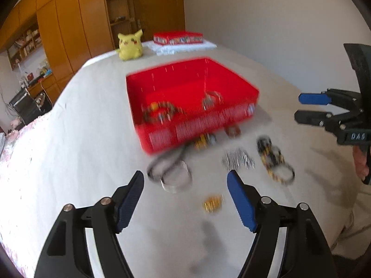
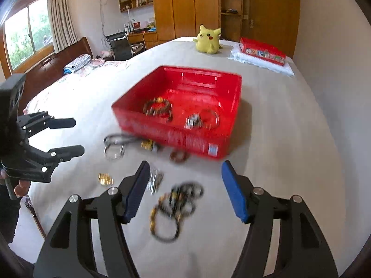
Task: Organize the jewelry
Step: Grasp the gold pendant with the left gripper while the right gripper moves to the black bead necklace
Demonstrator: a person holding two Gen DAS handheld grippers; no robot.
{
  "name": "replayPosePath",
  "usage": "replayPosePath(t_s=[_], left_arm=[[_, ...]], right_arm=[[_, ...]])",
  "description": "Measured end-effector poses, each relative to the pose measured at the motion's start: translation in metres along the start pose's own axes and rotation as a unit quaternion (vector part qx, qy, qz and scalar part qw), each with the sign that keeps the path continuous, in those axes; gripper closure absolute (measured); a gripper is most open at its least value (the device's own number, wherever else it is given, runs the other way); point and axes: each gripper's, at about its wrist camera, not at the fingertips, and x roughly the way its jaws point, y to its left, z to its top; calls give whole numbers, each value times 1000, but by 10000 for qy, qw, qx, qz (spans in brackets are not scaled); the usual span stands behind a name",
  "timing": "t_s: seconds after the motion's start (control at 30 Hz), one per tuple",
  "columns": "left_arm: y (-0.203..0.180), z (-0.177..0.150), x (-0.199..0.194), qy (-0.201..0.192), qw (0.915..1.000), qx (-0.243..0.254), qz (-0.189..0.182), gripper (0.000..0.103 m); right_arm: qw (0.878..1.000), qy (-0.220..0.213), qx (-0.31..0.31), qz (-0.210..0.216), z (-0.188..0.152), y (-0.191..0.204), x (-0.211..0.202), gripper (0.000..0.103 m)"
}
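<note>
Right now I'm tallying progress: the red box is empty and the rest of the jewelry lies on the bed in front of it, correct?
Not empty. The right wrist view shows the red box already holding a beaded bracelet and a silver piece. The rest does lie on the bed in front.

Home bedroom: bed (image 2: 278, 139), wooden wardrobes (image 2: 183, 4).
</note>
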Motion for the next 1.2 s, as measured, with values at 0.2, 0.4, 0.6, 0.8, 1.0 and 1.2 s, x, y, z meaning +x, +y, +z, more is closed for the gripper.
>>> replayPosePath(t_s=[0.2,0.4,0.6,0.8,1.0,1.2], left_arm=[[-8,-43,5,245,9991,-246,-232,29],[-21,-59,19,376,9989,-159,-228,29],[-23,-63,38,541,9982,-151,-228,29],[-25,-54,47,510,9984,-84,-224,27],[-28,-48,57,434,9988,-45,-206,27],[-29,-44,60,410,9989,17,-219,40]], right_arm=[[9986,220,430,232,-51,3,2,39],[9983,289,445,237,-75,14,9,39],[9977,495,422,189,-90,18,26,39],[9975,563,389,191,-92,16,37,39],[9975,537,403,242,-86,14,43,39],[9976,517,379,245,-82,10,49,39]])
